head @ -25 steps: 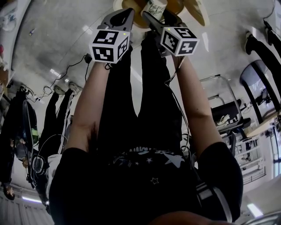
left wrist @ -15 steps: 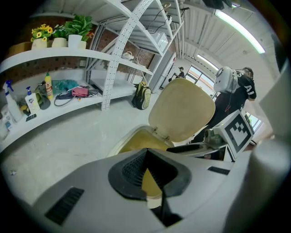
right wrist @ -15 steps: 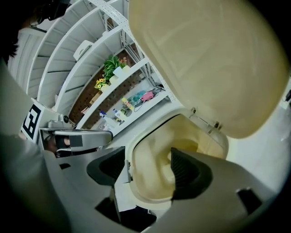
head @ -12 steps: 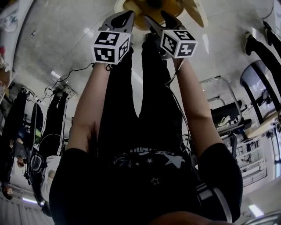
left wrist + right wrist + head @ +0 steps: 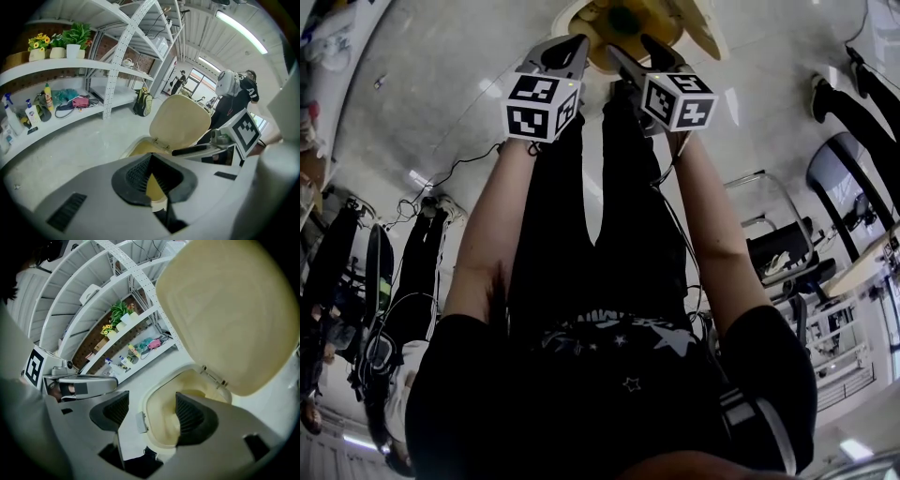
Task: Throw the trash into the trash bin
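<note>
Open trash bin (image 5: 199, 380) lies at 12 o'clock, right under the right gripper (image 5: 152, 412), jaws wide and empty; left gripper (image 5: 151, 157) beside at 9 o'clock, jaws closed on nothing.

Grey left gripper (image 5: 151, 158) with black ribbed pads (image 5: 136, 176), tips together, nothing held; a sliver of yellow shows through the gap under the tips. Just beyond stands a cream-yellow plastic trash bin (image 5: 138, 149) on the grey floor, its rounded lid (image 5: 180, 123) raised. The right gripper (image 5: 187, 151), with its black-and-white marker cube (image 5: 246, 132), reaches in from the right. Behind is white metal shelving (image 5: 108, 65) with potted green plants (image 5: 75, 40), spray bottles (image 5: 9, 117) and bags.
</note>
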The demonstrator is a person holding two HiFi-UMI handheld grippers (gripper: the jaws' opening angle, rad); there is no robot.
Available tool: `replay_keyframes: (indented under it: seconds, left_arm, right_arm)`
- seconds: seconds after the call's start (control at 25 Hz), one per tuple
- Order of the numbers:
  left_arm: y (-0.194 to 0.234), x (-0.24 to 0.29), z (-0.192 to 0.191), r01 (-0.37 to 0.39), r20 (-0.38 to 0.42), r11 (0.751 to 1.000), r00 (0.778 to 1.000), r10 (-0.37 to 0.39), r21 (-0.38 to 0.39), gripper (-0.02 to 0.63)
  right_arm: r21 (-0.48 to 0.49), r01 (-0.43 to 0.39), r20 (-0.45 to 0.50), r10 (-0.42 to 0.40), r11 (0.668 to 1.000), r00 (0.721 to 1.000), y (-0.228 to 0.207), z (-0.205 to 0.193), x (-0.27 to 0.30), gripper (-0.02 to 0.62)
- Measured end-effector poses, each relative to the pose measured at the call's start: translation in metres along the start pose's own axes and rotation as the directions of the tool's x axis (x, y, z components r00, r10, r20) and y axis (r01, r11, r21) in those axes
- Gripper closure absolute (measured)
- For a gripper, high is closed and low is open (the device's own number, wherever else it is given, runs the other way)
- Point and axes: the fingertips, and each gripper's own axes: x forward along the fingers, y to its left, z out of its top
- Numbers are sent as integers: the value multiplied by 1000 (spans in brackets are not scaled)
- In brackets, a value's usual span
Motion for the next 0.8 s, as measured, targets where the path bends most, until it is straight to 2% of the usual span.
replay_keyframes:
  seconds: [0.52, 0.72, 0.8]
  left_arm:
    - [-17, -48, 37, 45, 25, 997, 999, -46, 58, 597]
    - [-22, -61, 57, 52, 51, 997, 997, -55, 62, 597]
    - [-19, -66, 65, 54, 57, 996, 997, -58, 64, 597]
  right_arm:
    - [-26, -1, 48, 2, 1000, 999, 47, 30, -30, 297]
    - [-31, 26, 53, -24, 999, 998, 52, 37, -42, 378]
    - [-31, 27, 43, -26, 999, 999, 58, 42, -43, 391]
